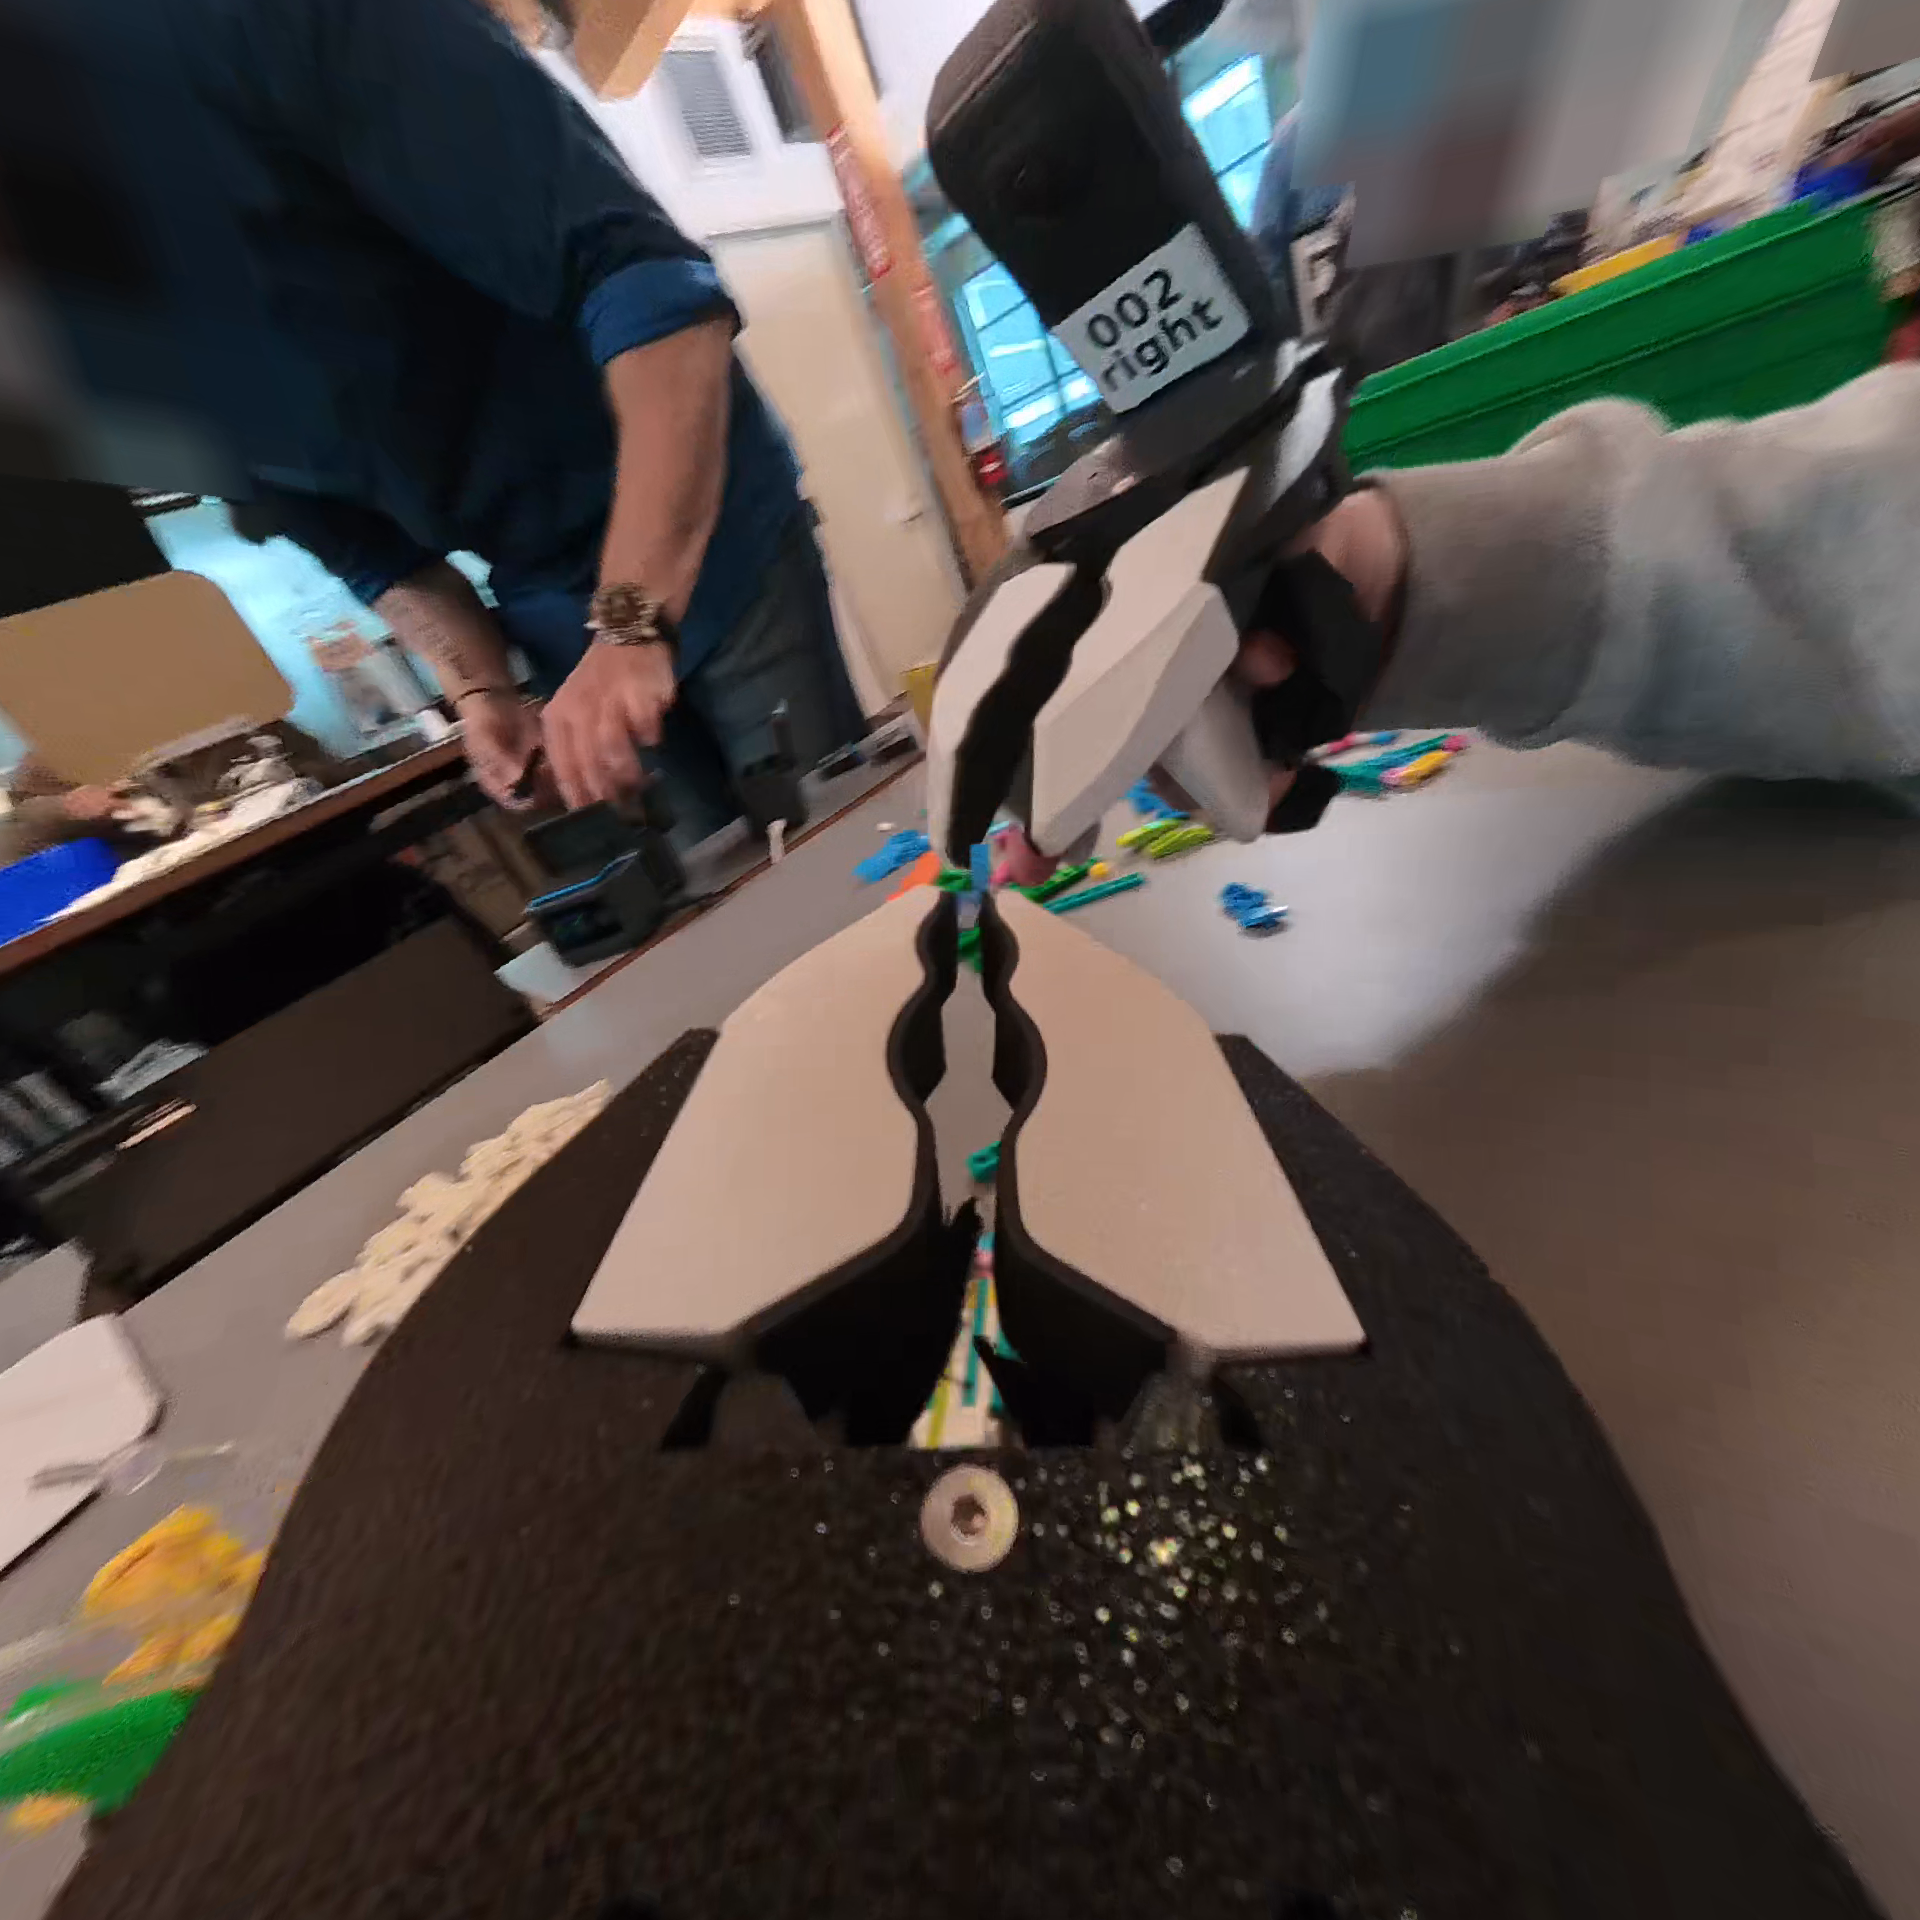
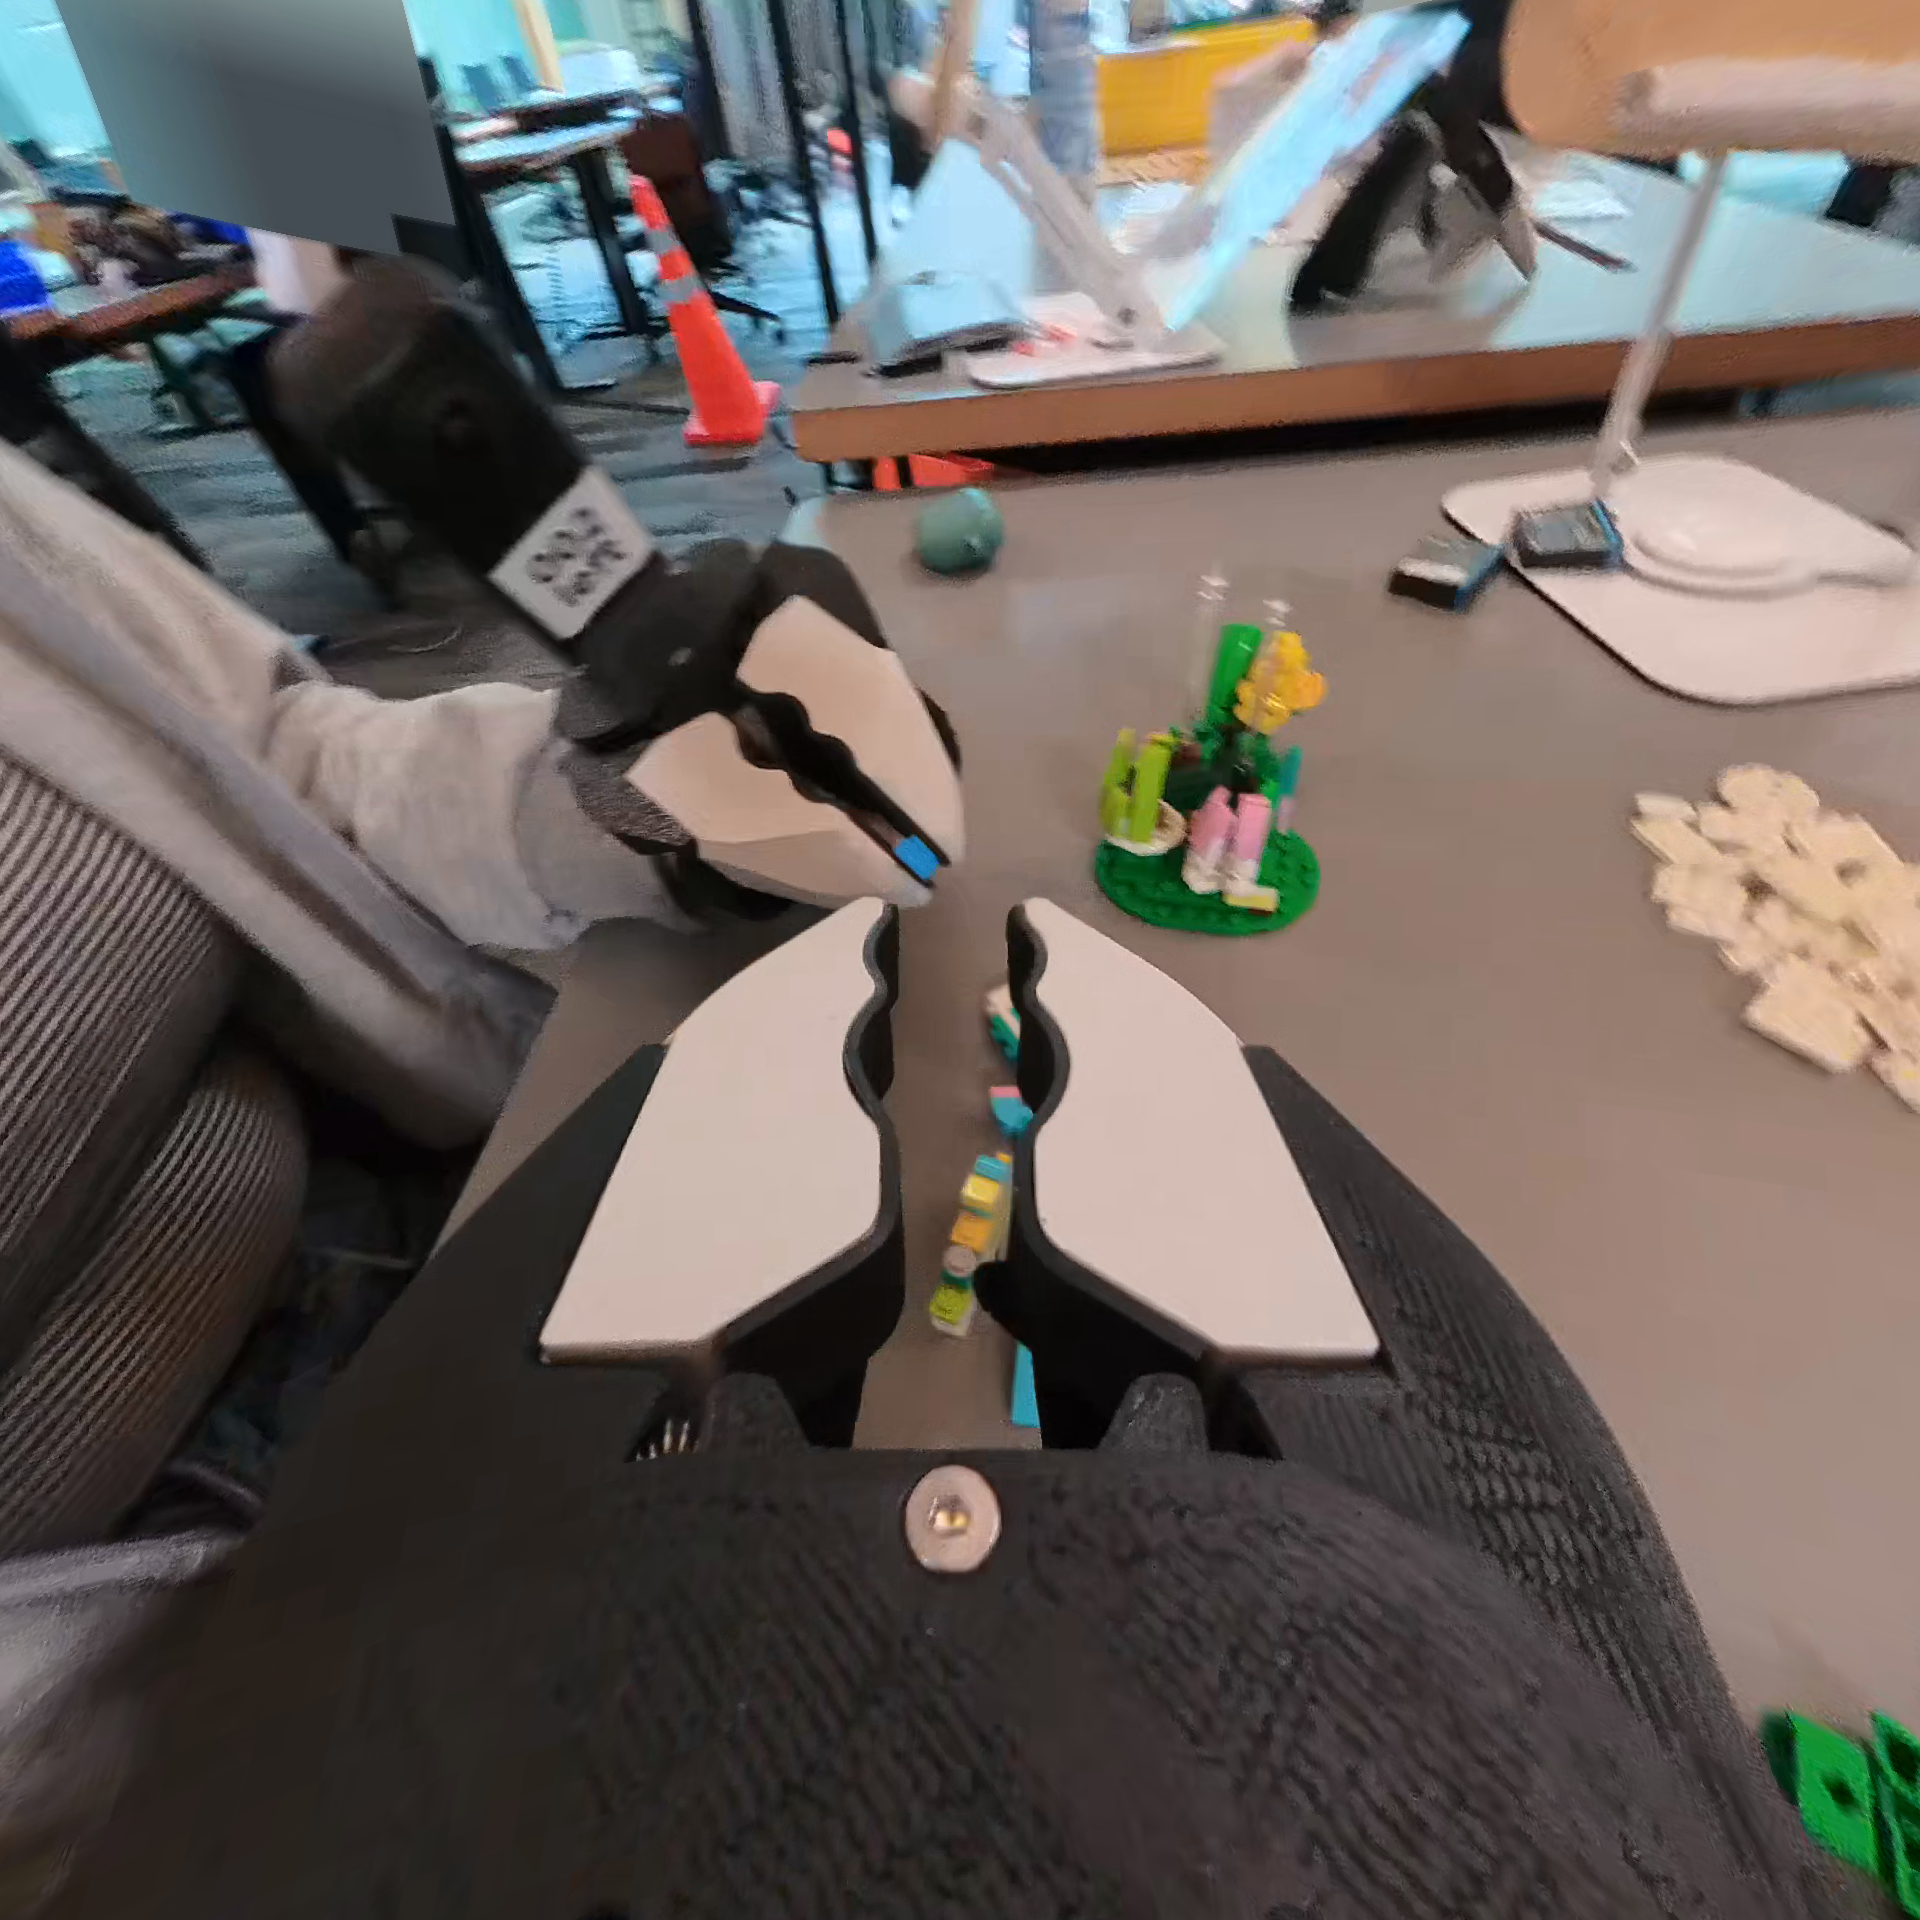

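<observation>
Left tongs [image 2: 920, 868] pinch a small blue brick [image 2: 916, 858]; right tongs [image 2: 951, 914] gape narrowly, bare (just beside it) over the bench [image 2: 1507, 1039].

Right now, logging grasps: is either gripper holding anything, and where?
The left gripper pinches a small blue brick at its fingertips, one end protruding. The right gripper is open, holding nothing.

A blue brick [image 2: 916, 856] is clamped between the white, black-lined fingers [image 2: 831, 831] of the left gripper [image 2: 925, 868]. A green base [image 2: 1164, 894] is noted on the grey table [image 2: 1507, 987], carrying pink, lime and yellow pieces. Cream tiles [image 2: 1787, 914] are piled nearby. An orange cone [image 2: 707, 343] is seen behind.
</observation>
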Available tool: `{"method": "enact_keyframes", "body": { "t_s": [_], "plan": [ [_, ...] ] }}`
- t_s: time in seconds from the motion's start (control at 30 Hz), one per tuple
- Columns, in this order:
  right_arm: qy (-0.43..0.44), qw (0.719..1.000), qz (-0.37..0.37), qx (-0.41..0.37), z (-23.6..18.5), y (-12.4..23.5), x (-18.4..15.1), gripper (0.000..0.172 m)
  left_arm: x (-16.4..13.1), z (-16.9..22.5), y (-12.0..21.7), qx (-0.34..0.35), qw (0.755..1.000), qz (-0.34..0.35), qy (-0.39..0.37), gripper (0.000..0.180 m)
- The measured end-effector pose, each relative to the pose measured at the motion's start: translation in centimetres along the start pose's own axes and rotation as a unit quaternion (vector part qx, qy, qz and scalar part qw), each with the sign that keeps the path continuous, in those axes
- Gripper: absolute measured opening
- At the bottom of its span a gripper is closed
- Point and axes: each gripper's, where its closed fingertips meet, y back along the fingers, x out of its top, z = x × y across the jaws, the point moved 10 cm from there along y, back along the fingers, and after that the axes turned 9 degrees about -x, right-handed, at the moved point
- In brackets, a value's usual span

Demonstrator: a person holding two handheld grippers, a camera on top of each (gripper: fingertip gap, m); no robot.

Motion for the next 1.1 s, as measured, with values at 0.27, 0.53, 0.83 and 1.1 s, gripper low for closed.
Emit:
{"method": "enact_keyframes", "body": {
  "t_s": [0.27, 0.53, 0.83, 1.1],
  "plan": [
    [0.037, 0.998, 0.016, 0.054, -1.0, 0.0, -0.4, 0.004, -0.1, 0.3, -0.1, -0.076, 0.997, 0.011, 0.031, 0.004],
    [0.07, 0.996, -0.005, 0.063, -1.1, -0.3, -0.4, 0.002, -0.3, 0.4, -0.4, -0.087, 0.995, 0.015, 0.056, 0.005],
    [-0.021, 0.979, -0.078, -0.187, 9.9, 1.6, 1.4, 0.001, -0.6, -0.6, -0.2, 0.028, 0.997, 0.005, 0.069, 0.025],
    [-0.267, 0.892, -0.261, -0.256, 25.3, -1.9, -0.6, 0.001, -0.7, -1.5, 0.6, 0.102, 0.991, 0.007, 0.087, 0.019]
  ]
}}
